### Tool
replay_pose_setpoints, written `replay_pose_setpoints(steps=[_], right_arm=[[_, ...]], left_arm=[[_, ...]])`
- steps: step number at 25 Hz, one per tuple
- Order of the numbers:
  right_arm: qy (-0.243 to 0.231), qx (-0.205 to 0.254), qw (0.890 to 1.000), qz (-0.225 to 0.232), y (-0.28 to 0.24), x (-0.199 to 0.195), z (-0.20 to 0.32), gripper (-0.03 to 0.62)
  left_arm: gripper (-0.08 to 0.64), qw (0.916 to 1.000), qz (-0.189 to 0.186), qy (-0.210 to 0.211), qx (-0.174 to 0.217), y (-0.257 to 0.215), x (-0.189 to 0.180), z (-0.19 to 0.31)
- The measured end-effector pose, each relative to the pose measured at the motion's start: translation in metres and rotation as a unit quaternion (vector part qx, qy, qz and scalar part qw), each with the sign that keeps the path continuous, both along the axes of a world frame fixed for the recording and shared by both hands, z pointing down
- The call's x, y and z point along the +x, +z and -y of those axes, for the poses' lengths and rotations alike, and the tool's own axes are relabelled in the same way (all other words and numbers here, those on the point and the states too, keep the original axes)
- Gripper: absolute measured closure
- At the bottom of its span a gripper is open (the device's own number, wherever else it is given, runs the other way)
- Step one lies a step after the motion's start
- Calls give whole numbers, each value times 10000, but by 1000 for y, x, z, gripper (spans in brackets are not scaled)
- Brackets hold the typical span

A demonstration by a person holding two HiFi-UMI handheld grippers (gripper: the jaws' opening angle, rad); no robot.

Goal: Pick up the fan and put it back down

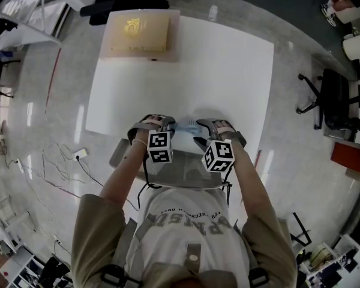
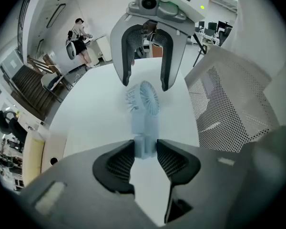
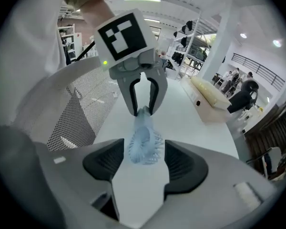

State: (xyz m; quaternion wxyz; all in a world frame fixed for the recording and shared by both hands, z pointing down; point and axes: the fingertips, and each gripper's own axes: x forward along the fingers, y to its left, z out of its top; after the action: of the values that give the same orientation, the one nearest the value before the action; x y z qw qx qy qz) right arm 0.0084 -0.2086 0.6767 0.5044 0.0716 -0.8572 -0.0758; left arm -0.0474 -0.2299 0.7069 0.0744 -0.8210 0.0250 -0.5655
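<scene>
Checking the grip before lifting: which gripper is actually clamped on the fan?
The left gripper: its pads pinch the handle of the fan. The jaws of the right gripper only flank its head, with gaps.

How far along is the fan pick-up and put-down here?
Done: the left gripper is clamped on the handle of the fan. In hand: the fan sits between both grippers over the table; the right gripper has its jaws apart round the fan's head, not pressing. Whether it is lifted I cannot tell. Left: set it down, release.
</scene>
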Motion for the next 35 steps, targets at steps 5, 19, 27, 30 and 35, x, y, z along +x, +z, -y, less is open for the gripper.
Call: replay_pose_setpoints(steps=[5, 19, 27, 30, 35], right_arm=[[-509, 414, 9974, -300, 2, -3, -3, 331], [-1200, 827, 9856, -852, 19, -5, -2, 333], [-1205, 891, 9850, -856, 20, -7, 11, 347], [-1177, 773, 9870, -782, 20, -6, 13, 348], [-1151, 422, 9898, -731, 23, -7, 16, 351]], left_arm=[[400, 9998, 4, 24, -195, 0, 1, 0], [399, 9965, -52, 18, -831, 0, 1, 3], [396, 9940, -72, -75, -1085, 0, 1, 5], [393, 9939, -81, -95, -1091, 1, 2, 5], [379, 9946, -117, -194, -1008, 3, 2, 7]])
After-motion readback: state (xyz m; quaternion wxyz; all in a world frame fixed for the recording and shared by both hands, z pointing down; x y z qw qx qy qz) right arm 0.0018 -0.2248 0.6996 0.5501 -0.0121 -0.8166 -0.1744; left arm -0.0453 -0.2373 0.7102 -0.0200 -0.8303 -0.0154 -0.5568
